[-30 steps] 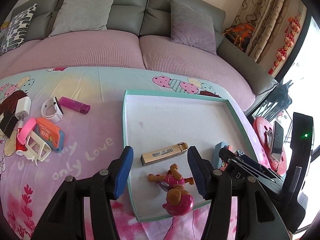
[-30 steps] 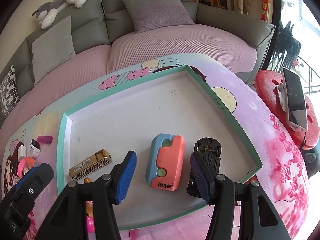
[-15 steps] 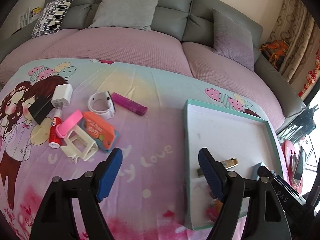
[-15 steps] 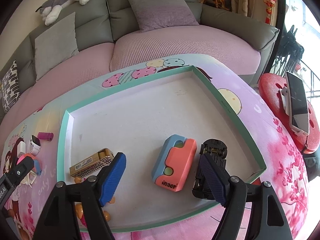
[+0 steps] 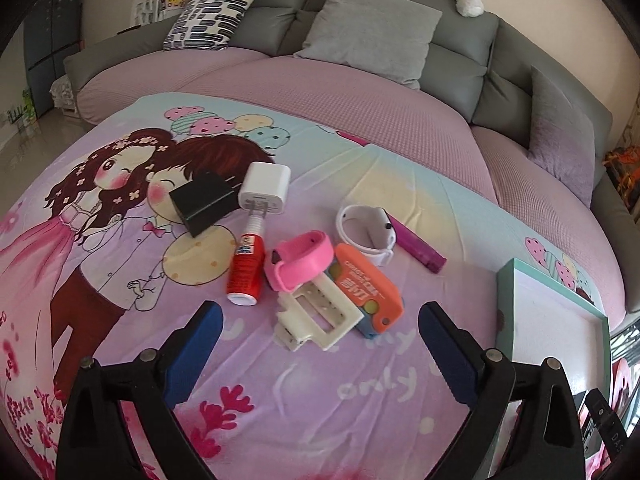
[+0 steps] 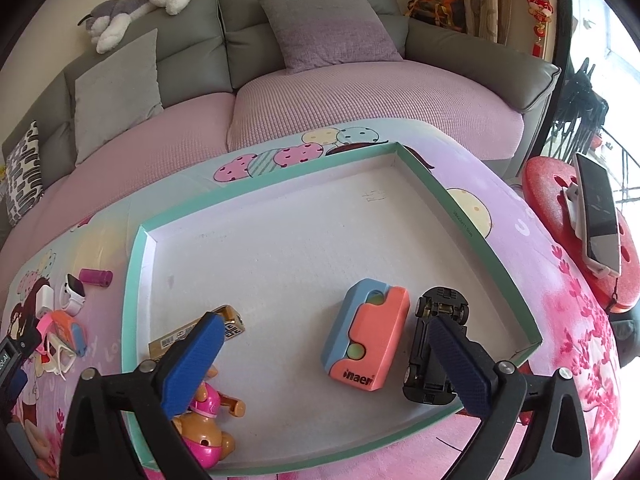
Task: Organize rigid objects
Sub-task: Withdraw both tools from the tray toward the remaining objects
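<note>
My left gripper [image 5: 320, 344] is open and empty above the cloth, just in front of a pile: a cream plastic frame [image 5: 318, 316], an orange-blue case [image 5: 370, 292], a pink band [image 5: 300, 260], a red glue bottle [image 5: 246, 268], a white watch [image 5: 368, 232], a purple tube [image 5: 416, 246], a white charger [image 5: 265, 188] and a black block [image 5: 202, 202]. My right gripper [image 6: 324, 364] is open and empty over the green-rimmed tray [image 6: 134, 280], which holds an orange-blue case [image 6: 366, 340], a black toy car [image 6: 436, 340], a gold box [image 6: 196, 334] and a toy dog [image 6: 206, 432].
The tray's corner [image 5: 506, 280] shows at the right of the left wrist view. A grey sofa with cushions [image 5: 372, 28] curves behind the table. A red stool [image 6: 560, 216] with a phone [image 6: 598, 216] stands to the right of the table.
My left gripper has swung left, from over the tray to the pile of loose objects. My right gripper has drawn back slightly and opened wider above the tray.
</note>
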`<move>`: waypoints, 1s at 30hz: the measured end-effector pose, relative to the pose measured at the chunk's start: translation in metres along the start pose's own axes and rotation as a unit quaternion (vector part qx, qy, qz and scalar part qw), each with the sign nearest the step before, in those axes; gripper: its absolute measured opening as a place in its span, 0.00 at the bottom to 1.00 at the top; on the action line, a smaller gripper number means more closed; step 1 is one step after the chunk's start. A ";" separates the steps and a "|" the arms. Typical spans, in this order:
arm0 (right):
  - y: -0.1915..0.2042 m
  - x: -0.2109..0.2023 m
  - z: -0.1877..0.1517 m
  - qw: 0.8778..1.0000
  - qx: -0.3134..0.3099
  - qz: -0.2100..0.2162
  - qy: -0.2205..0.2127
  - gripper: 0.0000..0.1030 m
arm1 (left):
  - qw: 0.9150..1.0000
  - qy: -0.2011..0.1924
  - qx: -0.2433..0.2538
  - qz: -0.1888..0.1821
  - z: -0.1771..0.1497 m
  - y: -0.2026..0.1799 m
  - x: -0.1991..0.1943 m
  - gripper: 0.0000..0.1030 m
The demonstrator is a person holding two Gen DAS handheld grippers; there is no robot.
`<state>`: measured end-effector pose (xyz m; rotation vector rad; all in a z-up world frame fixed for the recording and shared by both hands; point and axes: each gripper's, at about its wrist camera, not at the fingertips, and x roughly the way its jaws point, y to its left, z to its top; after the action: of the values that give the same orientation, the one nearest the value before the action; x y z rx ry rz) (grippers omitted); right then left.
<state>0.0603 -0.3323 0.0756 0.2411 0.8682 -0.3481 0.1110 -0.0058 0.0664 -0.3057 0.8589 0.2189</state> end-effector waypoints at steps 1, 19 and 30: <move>0.003 0.000 0.000 1.000 -0.002 0.005 0.000 1.00 | 1.000 -0.004 -0.009 0.003 0.001 0.005 -0.001 0.95; 0.094 -0.015 -0.012 0.990 -0.093 0.096 -0.049 1.00 | 0.994 -0.044 -0.074 0.069 0.021 0.076 -0.020 0.95; 0.158 -0.009 -0.033 0.977 -0.138 0.158 -0.038 1.00 | 0.992 -0.046 -0.095 0.068 0.026 0.107 -0.020 0.95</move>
<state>0.0936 -0.1745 0.0728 0.1048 0.7781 0.0615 0.0838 0.1018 0.0790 -0.4119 0.7696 0.4402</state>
